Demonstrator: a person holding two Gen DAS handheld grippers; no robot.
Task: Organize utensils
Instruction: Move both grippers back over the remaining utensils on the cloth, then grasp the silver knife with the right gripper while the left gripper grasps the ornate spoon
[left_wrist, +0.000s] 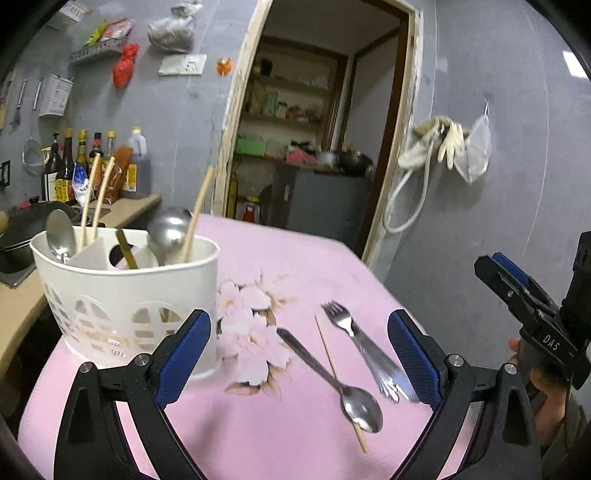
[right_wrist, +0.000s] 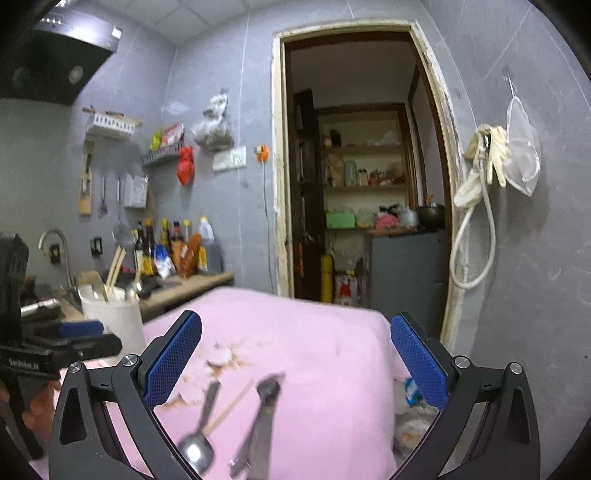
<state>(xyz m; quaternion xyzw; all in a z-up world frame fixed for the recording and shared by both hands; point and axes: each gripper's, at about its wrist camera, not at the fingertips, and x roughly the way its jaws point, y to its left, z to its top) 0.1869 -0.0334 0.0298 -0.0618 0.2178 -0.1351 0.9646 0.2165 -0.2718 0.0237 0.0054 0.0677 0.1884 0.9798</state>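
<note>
A white utensil caddy (left_wrist: 129, 302) stands on the pink table at the left, with spoons and chopsticks upright in it; it also shows in the right wrist view (right_wrist: 114, 317). On the cloth lie a spoon (left_wrist: 332, 376), a single chopstick (left_wrist: 338, 376) crossing it, and forks (left_wrist: 362, 343) stacked together. My left gripper (left_wrist: 299, 354) is open and empty, above the table just right of the caddy. My right gripper (right_wrist: 295, 362) is open and empty above the blurred spoon (right_wrist: 201, 432), chopstick (right_wrist: 231, 406) and forks (right_wrist: 262, 421); it also shows in the left wrist view (left_wrist: 517, 288).
The pink flowered cloth (left_wrist: 295, 258) covers the table. A counter (left_wrist: 122, 214) with sauce bottles (left_wrist: 92, 166) and a black pot (left_wrist: 26, 229) lies behind the caddy. An open doorway (left_wrist: 314, 147) and a grey wall with hanging gloves (left_wrist: 443, 140) stand beyond the table.
</note>
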